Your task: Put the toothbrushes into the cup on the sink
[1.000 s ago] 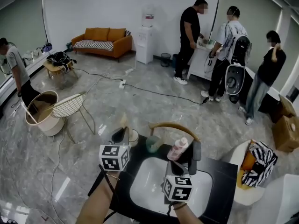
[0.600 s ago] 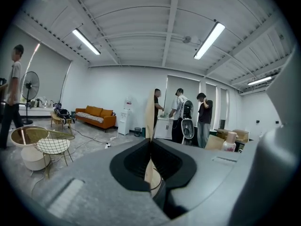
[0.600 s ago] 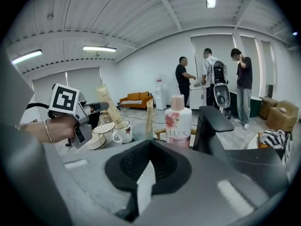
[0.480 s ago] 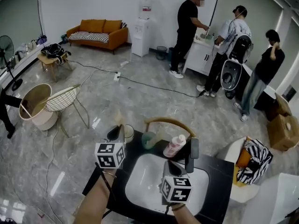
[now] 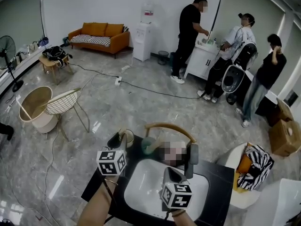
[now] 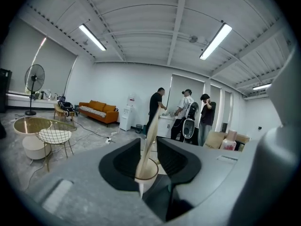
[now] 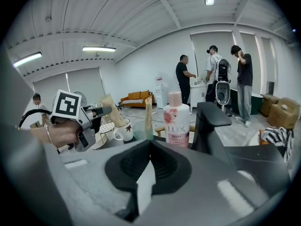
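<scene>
A beige-wrapped toothbrush [image 6: 146,140] stands tilted in the white cup [image 6: 146,172], between the jaws of my left gripper [image 6: 149,142]. Those jaws are opening, and a gap shows on the toothbrush's right side. In the head view the left gripper [image 5: 117,138] sits at the white cup [image 5: 127,136] on the black counter's far left corner. A second toothbrush [image 7: 148,114] stands in the green cup [image 5: 149,145]. My right gripper [image 7: 149,142] is shut and empty, and it hovers over the white sink basin [image 5: 146,192].
A pink-capped bottle [image 7: 178,121] and a black faucet [image 5: 190,153] stand behind the basin. A wooden chair back [image 5: 170,127] curves just past the counter. Cables run across the floor, and three people [image 5: 221,55] stand at a far cabinet.
The left gripper has stayed at the white cup. The right gripper has drifted slightly nearer over the basin. The people at the back have shifted.
</scene>
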`<state>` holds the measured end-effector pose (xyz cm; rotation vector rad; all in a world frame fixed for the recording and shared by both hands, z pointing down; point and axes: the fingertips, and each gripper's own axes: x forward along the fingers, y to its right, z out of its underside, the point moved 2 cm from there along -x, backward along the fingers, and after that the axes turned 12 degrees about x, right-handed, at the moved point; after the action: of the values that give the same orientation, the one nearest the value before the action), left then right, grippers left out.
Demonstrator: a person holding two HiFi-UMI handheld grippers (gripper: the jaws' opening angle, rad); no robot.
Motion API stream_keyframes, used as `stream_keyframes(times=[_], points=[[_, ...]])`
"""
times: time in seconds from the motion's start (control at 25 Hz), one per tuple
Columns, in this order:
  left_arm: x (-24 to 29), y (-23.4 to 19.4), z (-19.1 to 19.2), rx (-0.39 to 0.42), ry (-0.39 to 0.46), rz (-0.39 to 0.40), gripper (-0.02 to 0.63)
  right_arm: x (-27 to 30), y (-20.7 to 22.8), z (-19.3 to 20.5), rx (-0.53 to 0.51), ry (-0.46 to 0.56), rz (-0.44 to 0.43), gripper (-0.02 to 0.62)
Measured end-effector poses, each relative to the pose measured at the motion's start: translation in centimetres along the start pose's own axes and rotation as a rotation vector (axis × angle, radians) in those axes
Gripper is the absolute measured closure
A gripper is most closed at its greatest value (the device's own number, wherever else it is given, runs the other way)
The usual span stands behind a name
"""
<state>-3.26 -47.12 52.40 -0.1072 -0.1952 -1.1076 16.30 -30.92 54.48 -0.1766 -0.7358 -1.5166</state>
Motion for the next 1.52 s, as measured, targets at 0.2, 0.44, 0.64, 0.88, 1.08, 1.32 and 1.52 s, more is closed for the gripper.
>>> stream_keyframes(times=[0.2, 0.44, 0.64, 0.88, 1.08, 1.32, 1.52], points=[[-0.9, 0.2, 1.3, -0.019, -0.034, -0.013, 0.453, 0.0, -0.8, 0.2, -0.001, -0.006, -0.027, 0.592], [-2.2, 0.2, 1.8, -0.015, -0.043, -0.017, 0.448, -0.3, -1.4, 0.8, -0.002, -0.012, -0.048, 0.592], [-3.4, 0.6, 1.6, -0.010, -0.039, -0.028, 0.448, -1.1, -1.4, 0.8, -0.001, -0.005, -0.055, 0.592], [-5.2, 1.6, 1.1, 0.007, -0.033, -0.021, 0.448, -2.1, -1.9, 0.7, 0.004, 0.007, -0.067, 0.592], [-7.2, 2.8, 0.8, 0.024, -0.034, -0.012, 0.448, -2.7, -2.8, 0.4, 0.000, 0.017, -0.087, 0.592], [-11.2, 3.9, 1.1, -0.019, -0.033, -0.039, 0.448, -3.3, -4.4, 0.0, -0.011, 0.031, -0.122, 0.592], [-14.4, 4.7, 1.8, -0.068, -0.051, -0.058, 0.455, -3.5, -6.4, 0.3, -0.011, 0.035, -0.160, 0.592]])
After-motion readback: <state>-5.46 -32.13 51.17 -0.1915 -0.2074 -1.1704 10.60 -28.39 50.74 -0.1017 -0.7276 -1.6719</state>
